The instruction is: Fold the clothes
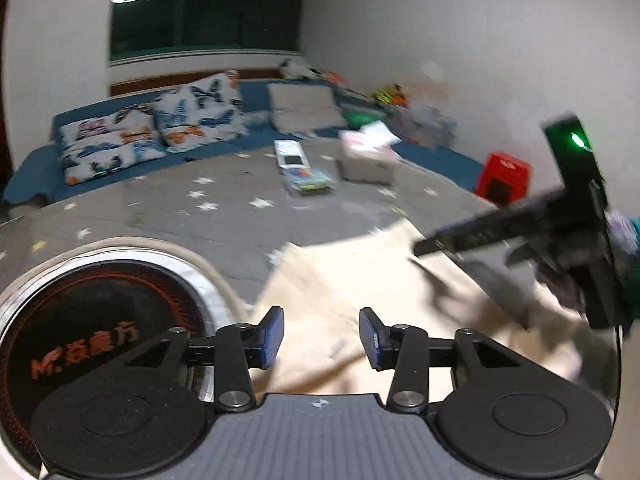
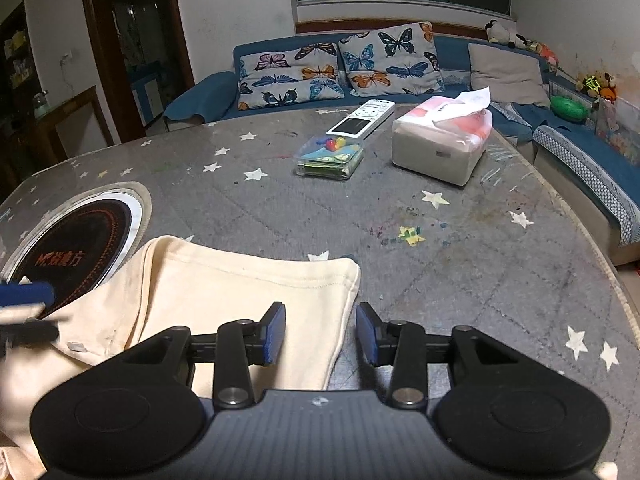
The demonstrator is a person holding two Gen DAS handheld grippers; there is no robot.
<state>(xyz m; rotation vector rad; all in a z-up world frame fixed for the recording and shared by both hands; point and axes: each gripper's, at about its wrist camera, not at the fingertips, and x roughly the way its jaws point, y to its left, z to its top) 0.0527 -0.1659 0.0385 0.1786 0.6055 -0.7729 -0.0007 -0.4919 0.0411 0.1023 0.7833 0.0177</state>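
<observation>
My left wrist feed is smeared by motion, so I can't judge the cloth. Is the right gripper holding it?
Observer: No. The right gripper is open and grips nothing. It sits low over the cream garment.
Operator: Where on the garment is it?
Observer: At the right side edge. One pad is over cloth and the other is over the bare table.
Operator: Does the far edge lie tidy?
Observer: The stitched hem runs flat and fairly straight across the table and ends in a rounded corner on the right.
</observation>
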